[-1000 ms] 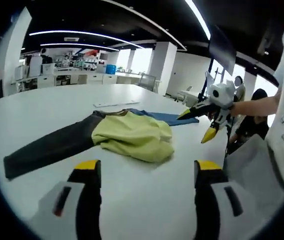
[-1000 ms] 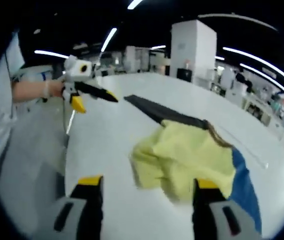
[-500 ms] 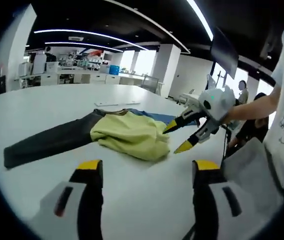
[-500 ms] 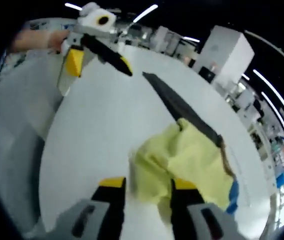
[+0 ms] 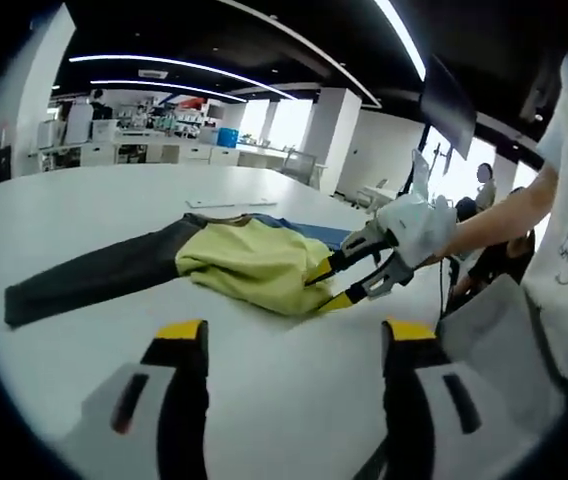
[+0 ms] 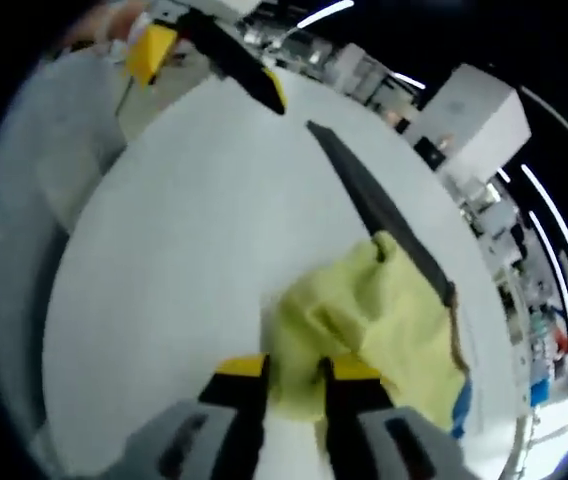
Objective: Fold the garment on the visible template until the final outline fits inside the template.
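In the left gripper view, the left gripper (image 5: 292, 345) is hovering with its jaws spread wide over the white table (image 5: 84, 210). The yellow garment (image 5: 254, 262) is lying ahead of it, bunched atop a dark trouser leg (image 5: 89, 282) and a blue cloth (image 5: 314, 233).

In the right gripper view, the right gripper (image 6: 296, 368) is pinching the garment's near edge, its jaws nearly together; the fold looks caught between the tips, though blur is softening the view.
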`<state>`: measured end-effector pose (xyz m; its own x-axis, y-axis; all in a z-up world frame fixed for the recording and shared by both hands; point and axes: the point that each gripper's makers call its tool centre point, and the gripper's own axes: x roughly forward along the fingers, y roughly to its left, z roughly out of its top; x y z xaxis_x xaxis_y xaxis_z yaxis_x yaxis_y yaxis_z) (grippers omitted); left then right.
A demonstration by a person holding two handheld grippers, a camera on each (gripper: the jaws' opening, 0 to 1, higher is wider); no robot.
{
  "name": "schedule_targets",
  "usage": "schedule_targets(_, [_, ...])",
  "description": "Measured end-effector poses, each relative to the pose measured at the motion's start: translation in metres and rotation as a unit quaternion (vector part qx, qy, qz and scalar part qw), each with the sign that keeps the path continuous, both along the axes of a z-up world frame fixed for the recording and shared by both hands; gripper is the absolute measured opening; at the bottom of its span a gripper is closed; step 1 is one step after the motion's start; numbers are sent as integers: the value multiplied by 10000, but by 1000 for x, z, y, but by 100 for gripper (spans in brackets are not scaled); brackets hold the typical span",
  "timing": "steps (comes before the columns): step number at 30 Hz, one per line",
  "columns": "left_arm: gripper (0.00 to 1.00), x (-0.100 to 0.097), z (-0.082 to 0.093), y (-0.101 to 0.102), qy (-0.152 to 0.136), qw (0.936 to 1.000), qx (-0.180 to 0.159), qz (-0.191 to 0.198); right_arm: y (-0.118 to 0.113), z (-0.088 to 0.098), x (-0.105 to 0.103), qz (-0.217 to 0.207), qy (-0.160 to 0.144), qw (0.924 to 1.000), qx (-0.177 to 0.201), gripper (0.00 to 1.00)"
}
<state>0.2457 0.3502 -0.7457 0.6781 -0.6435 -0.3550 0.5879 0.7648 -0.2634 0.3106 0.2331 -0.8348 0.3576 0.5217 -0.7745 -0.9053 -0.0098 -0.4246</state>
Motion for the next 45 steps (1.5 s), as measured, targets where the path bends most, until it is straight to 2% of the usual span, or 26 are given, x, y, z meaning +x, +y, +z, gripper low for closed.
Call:
schedule_targets(3, [67,0,-1,-2,17,10000,-23,10,-3,-2,9,59,-320,9994,-151,6])
schedule_targets(4, [67,0,-1,-3,31,10000,-36,12,-2,-1,8,70,-246,9996,-79,0])
schedule_targets(5, [67,0,-2,-3,42,10000,-57,15,2,0,3,93,5,9999,60,0])
schedule_targets(6, [67,0,-2,-3,47,10000,-62,14,1,3,4,-37,41,9999,98,0])
schedule_targets(9, [67,0,-5,-4,76,9999,-74,2,1,19,4,37,-90,9999,137,0])
schedule_targets(12, [66,0,-7,-7,110,9999,-114,-21,4,38,6,-128,94,9990,428,0])
schedule_targets(13, [66,0,-8,-7,115,9999,-114,-29,4,40,12,-149,93,9986,495,0])
schedule_targets(16, [66,0,-8,-9,123,9998,-127,-45,7,63,26,-271,92,9967,756,0])
schedule_targets(17, [65,1,-8,-10,122,9998,-135,-53,10,75,31,-373,181,9948,931,0])
schedule_targets(21, [65,2,-8,-12,129,9998,-142,-71,11,105,55,-562,248,9912,1172,0])
schedule_targets(22, [65,3,-8,-13,134,9998,-161,-63,13,115,64,-706,303,9873,1391,0])
schedule_targets(25, [64,5,-8,-12,132,9997,-221,-52,16,132,84,-994,528,9787,1720,0])
schedule_targets(32, [63,6,-9,-17,168,9995,-249,-66,14,134,133,-1377,657,9708,1853,0])
schedule_targets(35, [63,7,-9,-16,183,9995,-256,-40,10,131,141,-1579,755,9655,1930,0])
schedule_targets(45, [57,13,-13,-14,286,9992,-277,4,7,110,172,-1946,873,9578,1926,0])
